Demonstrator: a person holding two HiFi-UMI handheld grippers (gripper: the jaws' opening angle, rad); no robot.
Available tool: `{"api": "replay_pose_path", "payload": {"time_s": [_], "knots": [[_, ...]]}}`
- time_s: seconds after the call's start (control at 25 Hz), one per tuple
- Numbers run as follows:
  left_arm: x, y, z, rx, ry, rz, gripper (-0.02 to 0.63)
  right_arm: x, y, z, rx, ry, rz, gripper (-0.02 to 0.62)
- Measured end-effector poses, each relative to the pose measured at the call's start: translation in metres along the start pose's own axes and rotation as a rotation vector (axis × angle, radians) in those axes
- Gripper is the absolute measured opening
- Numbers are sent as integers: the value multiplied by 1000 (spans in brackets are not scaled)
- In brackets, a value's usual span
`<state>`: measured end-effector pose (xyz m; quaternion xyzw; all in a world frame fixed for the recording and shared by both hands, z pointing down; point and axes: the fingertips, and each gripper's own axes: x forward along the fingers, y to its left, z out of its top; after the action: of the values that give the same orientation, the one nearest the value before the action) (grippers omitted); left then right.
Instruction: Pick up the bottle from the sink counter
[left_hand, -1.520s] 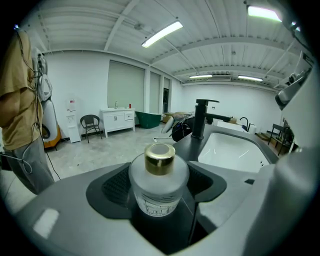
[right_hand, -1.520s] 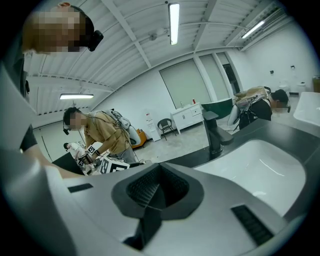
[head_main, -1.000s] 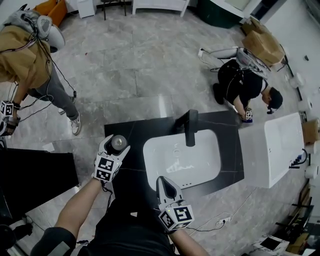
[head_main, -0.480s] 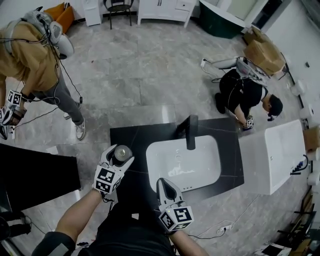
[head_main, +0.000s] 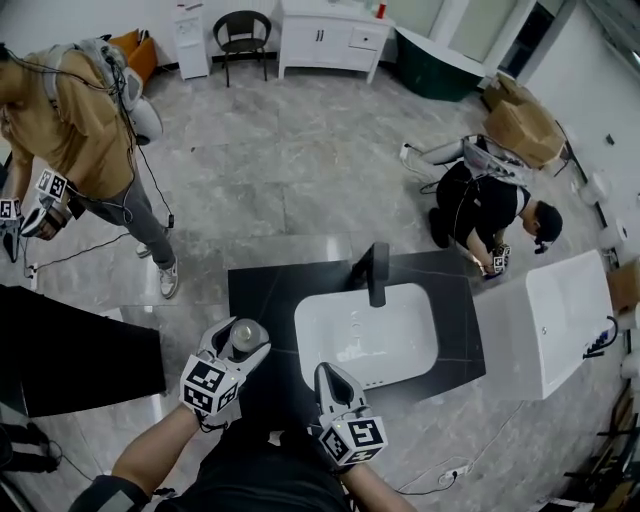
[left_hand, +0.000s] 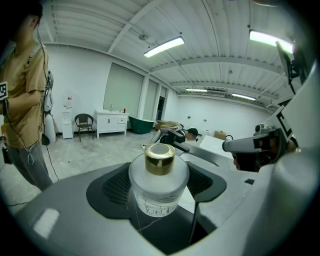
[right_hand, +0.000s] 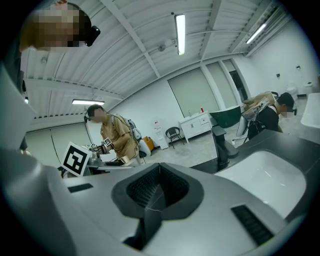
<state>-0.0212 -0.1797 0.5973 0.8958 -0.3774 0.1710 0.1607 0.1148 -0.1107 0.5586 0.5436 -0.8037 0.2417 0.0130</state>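
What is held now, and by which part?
The left gripper holds the bottle by its round body, below the gold cap. The right gripper is shut and empty.

Grey marbled floor (head_main: 300, 150) fills the upper frame; along the top edge stand a black chair (head_main: 243, 30), white cabinet (head_main: 330, 35) and dark green tub (head_main: 440, 55); strip lights (left_hand: 163, 46) overhead

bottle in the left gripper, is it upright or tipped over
Upright. The bottle stands with its gold cap on top, held between the jaws of the left gripper.
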Motion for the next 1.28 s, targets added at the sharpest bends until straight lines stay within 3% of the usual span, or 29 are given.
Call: {"api": "replay_pose_path", "payload": {"time_s": [0.28,0.56,1.0,1.28], "knots": [[-33,-34,2,18,4,-35,335,-15,4,1,-11,-12,7,6],[-60,-61,17,36,-20,-60,334,-29,17,15,-97,-41,15,6],[-91,-93,36,85,-63,-74,334,-49,27,38,-134,-113,17,6],[-103,-99,37,69,-76,-73,335,-52,35,40,-142,-121,29,6]]}}
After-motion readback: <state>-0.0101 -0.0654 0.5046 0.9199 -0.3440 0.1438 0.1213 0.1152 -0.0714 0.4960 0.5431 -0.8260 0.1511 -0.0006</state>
